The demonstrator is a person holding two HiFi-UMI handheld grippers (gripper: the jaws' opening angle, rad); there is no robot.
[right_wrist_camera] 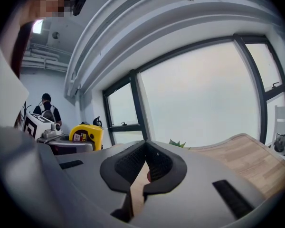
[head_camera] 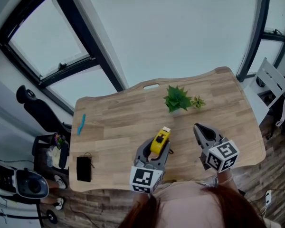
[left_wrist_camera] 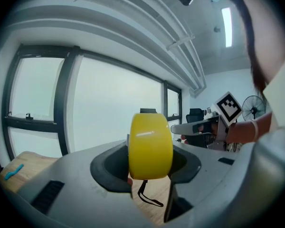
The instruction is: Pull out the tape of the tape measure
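Yellow tape measure with a rounded plastic case (head_camera: 160,141) sits clamped between the jaws of the left hand-held gripper (head_camera: 155,154), above the near part of the light wooden tabletop (head_camera: 118,122), toward its 6 o'clock edge. In the left gripper view the black pads press on both sides of the case, and a thin black wrist loop (left_wrist_camera: 147,198) hangs beneath it. The right hand-held gripper (head_camera: 199,128) is at 3 o'clock of the tape measure, apart from it, its jaws closed together on nothing. A small green potted plant (head_camera: 177,99) stands at 1 o'clock of the tape measure. A slim blue object (head_camera: 81,123) lies toward 10 o'clock and a flat black rectangular object (head_camera: 84,168) toward 8 o'clock, near the tabletop's left edge.
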